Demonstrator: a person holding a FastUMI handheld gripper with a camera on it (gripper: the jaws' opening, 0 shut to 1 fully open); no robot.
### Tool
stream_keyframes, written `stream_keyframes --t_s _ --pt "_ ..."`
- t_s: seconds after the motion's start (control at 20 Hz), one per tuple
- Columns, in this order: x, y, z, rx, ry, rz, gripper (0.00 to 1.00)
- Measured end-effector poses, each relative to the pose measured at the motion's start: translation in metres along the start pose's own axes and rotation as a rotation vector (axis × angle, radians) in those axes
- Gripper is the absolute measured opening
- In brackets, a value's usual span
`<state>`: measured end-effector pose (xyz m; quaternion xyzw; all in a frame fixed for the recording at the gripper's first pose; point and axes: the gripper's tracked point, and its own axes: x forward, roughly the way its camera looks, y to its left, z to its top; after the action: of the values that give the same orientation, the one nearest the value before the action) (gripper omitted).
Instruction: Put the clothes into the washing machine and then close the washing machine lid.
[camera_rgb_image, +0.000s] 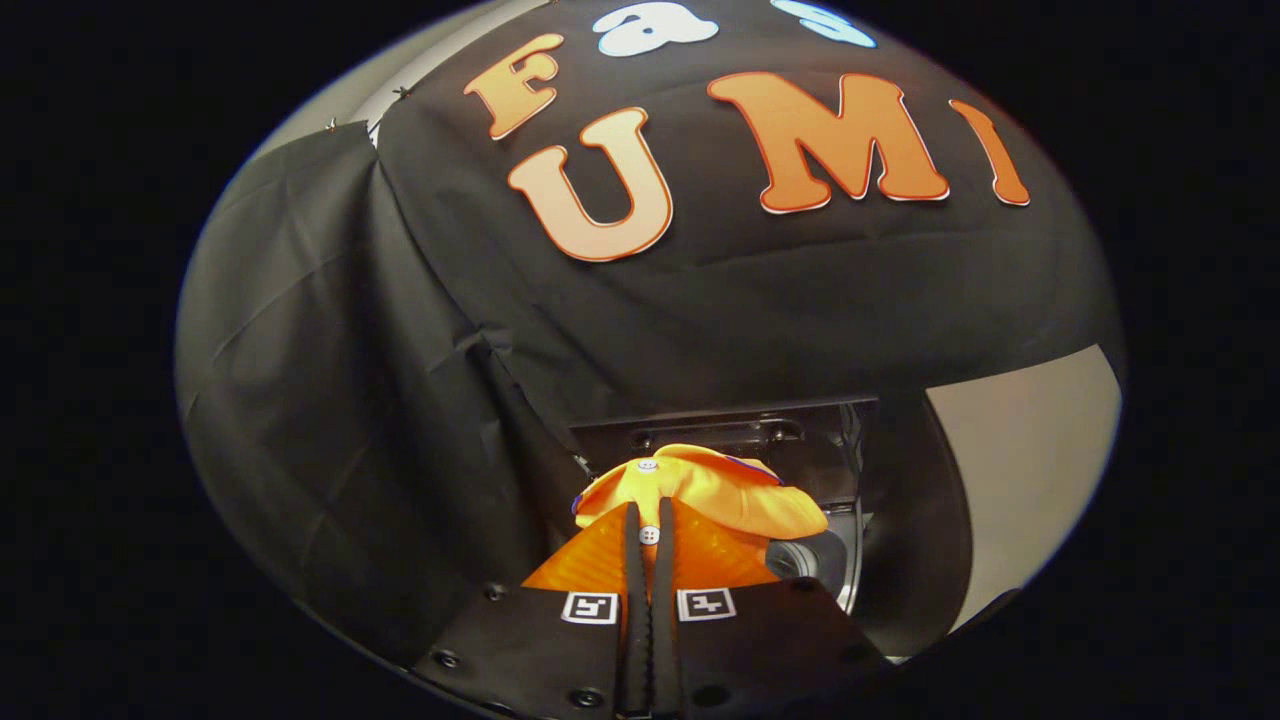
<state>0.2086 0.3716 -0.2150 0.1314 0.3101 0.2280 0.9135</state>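
Observation:
My gripper (648, 512) is shut on an orange garment (710, 490) with small white buttons; both fingers pinch a fold of the cloth, and the rest bunches up just beyond the tips. Behind the garment stands the washing machine, its dark lid (740, 432) raised upright. To the right of the fingers and below the cloth I see part of the machine's round opening (805, 560) with a shiny rim. The garment hangs in front of and above that opening, hiding most of it.
Black cloth walls close in behind the machine and on the left (340, 400). A pale bare wall or panel (1030, 470) shows to the right of the machine.

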Motion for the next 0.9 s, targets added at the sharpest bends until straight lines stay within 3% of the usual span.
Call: stream_keyframes --t_s 0.4,0.9 --pt "0.103 -0.033 -0.081 0.0 0.09 -0.037 0.08" --pt "0.172 -0.082 -0.169 -0.064 0.14 -0.118 0.08"
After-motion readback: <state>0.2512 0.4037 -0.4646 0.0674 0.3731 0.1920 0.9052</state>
